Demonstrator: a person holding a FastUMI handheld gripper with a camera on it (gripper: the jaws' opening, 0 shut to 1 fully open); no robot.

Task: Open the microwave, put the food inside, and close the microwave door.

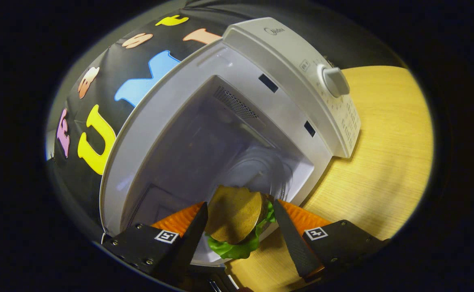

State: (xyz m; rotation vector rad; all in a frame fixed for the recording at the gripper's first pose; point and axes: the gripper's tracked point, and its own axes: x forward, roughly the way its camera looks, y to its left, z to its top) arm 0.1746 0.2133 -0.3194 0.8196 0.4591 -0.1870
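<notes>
A white microwave (289, 77) stands on the wooden table with its door swung open, so the pale cavity (204, 154) faces me. The glass turntable (261, 172) lies on the cavity floor. My gripper (237, 221) is shut on a sandwich (233, 219) with a brown bun and green lettuce hanging from its lower edge. Both fingers press its sides. The sandwich hangs at the cavity's mouth, just in front of the turntable. The view is tilted, so the microwave leans to the right.
The microwave's control panel with a round knob (336, 81) sits to the right of the cavity. Light wooden table top (382, 154) stretches to the right of the oven and under my fingers. The booth's black cloth wall (99, 101) hangs behind.
</notes>
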